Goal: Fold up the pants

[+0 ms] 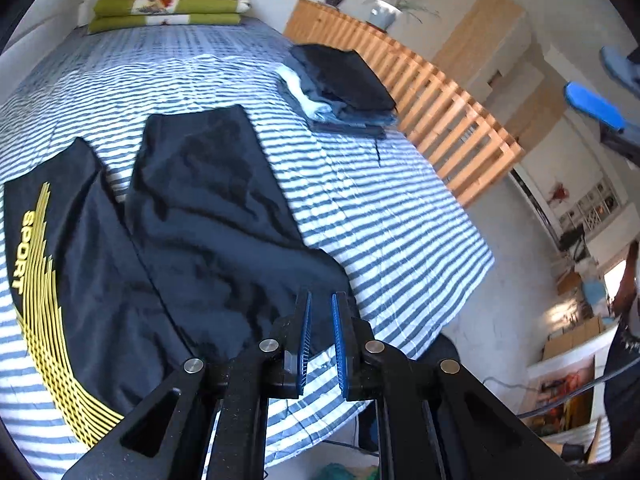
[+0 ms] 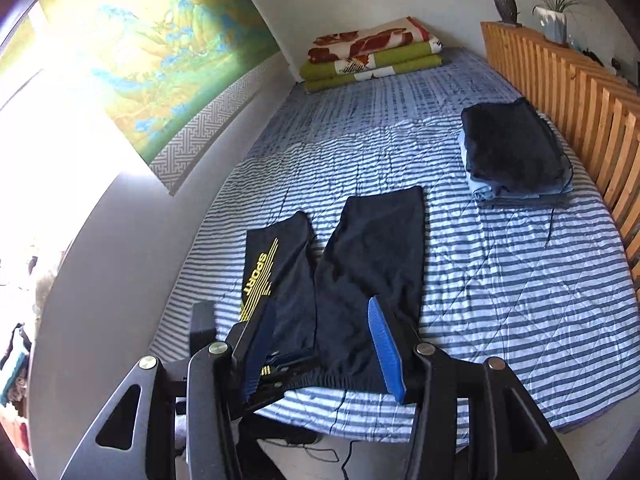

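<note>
Black pants [image 1: 200,220] with a yellow SPORT print lie flat on the striped bed cover [image 1: 380,208], legs spread apart and pointing away. In the right wrist view the pants [image 2: 372,248] show their elastic waistband [image 2: 332,382] at the near bed edge. My left gripper [image 1: 321,296] hovers over the waist end, its blue pads a narrow gap apart with nothing gripped between them. My right gripper [image 2: 322,306] is wide open above the waistband and holds nothing. One of its blue pads [image 1: 594,107] shows high at the right in the left wrist view.
A stack of folded clothes [image 2: 512,148] sits on the bed by the wooden slatted headboard [image 2: 580,92]. Folded blankets [image 2: 372,54] lie at the far end. A wall with a painting [image 2: 152,48] runs along the left. A cable [image 2: 344,456] lies on the floor below.
</note>
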